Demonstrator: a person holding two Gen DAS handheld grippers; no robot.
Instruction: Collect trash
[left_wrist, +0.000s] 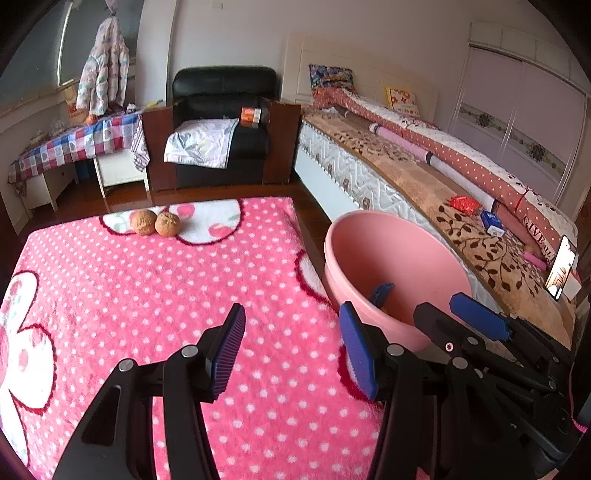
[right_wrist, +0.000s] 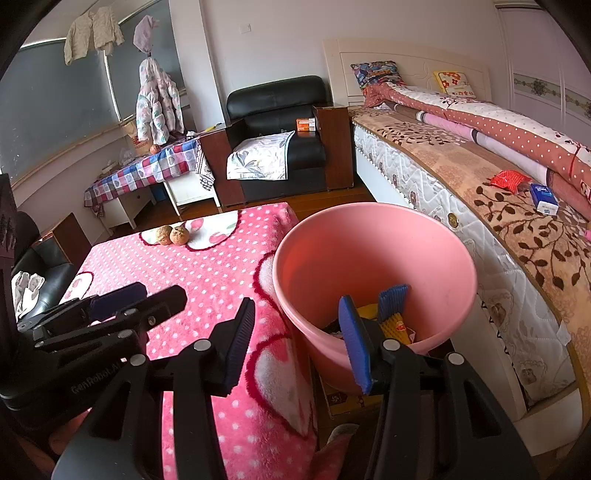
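Your left gripper (left_wrist: 291, 350) hangs over the pink blanket (left_wrist: 147, 295), jaws apart with nothing between them, and your right gripper (right_wrist: 299, 347) sits at the near rim of the pink bucket (right_wrist: 424, 251), jaws also apart and empty. Two brown crumpled balls (left_wrist: 157, 222) lie touching each other at the blanket's far edge, about 11 o'clock from the left gripper. Yellow trash (right_wrist: 397, 325) already lies in the bucket's bottom, while the bed (right_wrist: 498, 192) at 2 o'clock carries a red wrapper (right_wrist: 509, 180) and a blue box (right_wrist: 544, 198)
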